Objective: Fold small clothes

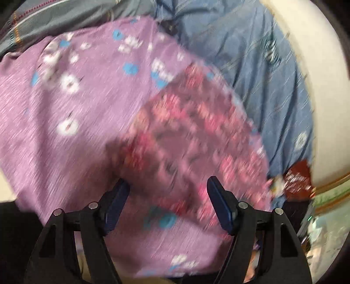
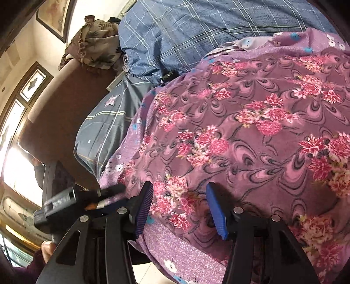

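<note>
Dark mauve fleece garment with pink flower print (image 2: 251,131), spread on lilac flowered sheet (image 1: 72,104) at near edge of bed. Left gripper (image 1: 168,187) and right gripper (image 2: 179,192): jaws spread, holding nothing, over near hem. Best pinched at both near corners, lifted evenly, folded away.

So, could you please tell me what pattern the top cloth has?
Pink flowers on purple swirls; clearest in the right wrist view.

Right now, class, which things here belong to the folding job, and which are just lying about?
For the job: pink flowered cloth, left gripper, right gripper.

Lying about: purple sheet, blue checked quilt, star pillow, brown bundle, framed picture.
</note>
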Demonstrator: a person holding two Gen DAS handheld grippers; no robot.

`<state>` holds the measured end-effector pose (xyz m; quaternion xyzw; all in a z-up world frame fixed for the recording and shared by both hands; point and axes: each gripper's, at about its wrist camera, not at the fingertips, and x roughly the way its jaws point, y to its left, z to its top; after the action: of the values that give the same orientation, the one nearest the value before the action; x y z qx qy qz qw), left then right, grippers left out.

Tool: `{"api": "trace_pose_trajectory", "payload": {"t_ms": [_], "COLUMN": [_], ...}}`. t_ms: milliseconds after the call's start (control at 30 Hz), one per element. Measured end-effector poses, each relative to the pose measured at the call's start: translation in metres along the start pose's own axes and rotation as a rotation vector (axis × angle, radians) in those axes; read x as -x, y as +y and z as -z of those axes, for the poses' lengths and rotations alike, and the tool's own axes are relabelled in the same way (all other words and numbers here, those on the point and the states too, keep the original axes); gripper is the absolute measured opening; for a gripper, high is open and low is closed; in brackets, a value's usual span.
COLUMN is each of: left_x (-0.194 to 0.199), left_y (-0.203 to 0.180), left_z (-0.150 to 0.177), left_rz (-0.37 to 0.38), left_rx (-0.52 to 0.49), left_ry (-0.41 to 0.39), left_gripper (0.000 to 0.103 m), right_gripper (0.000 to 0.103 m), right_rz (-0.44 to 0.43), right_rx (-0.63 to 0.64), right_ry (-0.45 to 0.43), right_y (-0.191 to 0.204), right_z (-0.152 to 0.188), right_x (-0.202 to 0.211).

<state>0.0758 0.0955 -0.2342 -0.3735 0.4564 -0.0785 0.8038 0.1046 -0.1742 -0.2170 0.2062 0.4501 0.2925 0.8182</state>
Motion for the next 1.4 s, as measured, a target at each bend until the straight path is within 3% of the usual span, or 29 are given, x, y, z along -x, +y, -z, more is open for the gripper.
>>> {"api": "trace_pose_trajectory", "payload": {"t_ms": [167, 300, 467, 567, 700, 833, 933, 1000, 1100, 1233, 1267, 1367, 1400], "left_x": [-0.01, -0.007, -0.011, -0.014, -0.015, -0.012, -0.011, -0.009, -0.011, -0.014, -0.015, -0.021, -0.021], "left_y": [0.004, -0.001, -0.005, -0.02, -0.017, -0.018, -0.025, -0.028, -0.03, -0.025, -0.022, -0.013, -0.012], "left_z": [-0.009, -0.011, -0.015, -0.014, -0.012, -0.01, -0.005, -0.002, 0.0, 0.001, 0.0, -0.004, -0.005], "left_rz": [0.069, 0.061, 0.011, -0.066, -0.051, -0.047, -0.05, -0.053, -0.079, -0.134, -0.144, -0.119, -0.105], "left_rx": [0.081, 0.029, -0.009, -0.131, -0.196, -0.26, -0.311, -0.335, -0.346, -0.321, -0.301, -0.232, -0.226], "left_ry": [-0.056, -0.117, -0.139, -0.162, -0.177, -0.179, -0.184, -0.19, -0.183, -0.168, -0.163, -0.113, -0.111], "left_gripper": [0.065, 0.026, 0.021, 0.013, 0.008, 0.008, 0.007, 0.007, 0.007, 0.008, 0.014, 0.053, 0.055], "right_gripper": [0.051, 0.051, 0.051, 0.051, 0.051, 0.051, 0.053, 0.065, 0.071, 0.073, 0.073, 0.073, 0.072], "right_rz": [-0.013, -0.013, -0.008, -0.009, -0.004, 0.001, 0.014, 0.029, 0.117, 0.286, 0.324, 0.404, 0.422], "right_rx": [-0.016, -0.018, -0.027, -0.029, -0.014, -0.007, 0.006, -0.001, 0.021, 0.097, 0.104, 0.107, 0.106], "right_ry": [0.006, 0.008, 0.025, 0.028, 0.025, 0.016, -0.037, -0.036, -0.016, 0.083, 0.112, 0.204, 0.234], "right_y": [-0.007, -0.007, -0.009, -0.012, -0.011, -0.008, 0.001, 0.008, 0.031, 0.072, 0.081, 0.101, 0.107], "right_z": [-0.001, -0.003, -0.002, 0.0, 0.005, 0.005, -0.012, -0.034, -0.079, -0.132, -0.144, -0.168, -0.173], "right_x": [0.003, 0.003, 0.0, -0.001, 0.0, 0.009, 0.023, 0.025, 0.013, -0.04, -0.06, -0.114, -0.132]}}
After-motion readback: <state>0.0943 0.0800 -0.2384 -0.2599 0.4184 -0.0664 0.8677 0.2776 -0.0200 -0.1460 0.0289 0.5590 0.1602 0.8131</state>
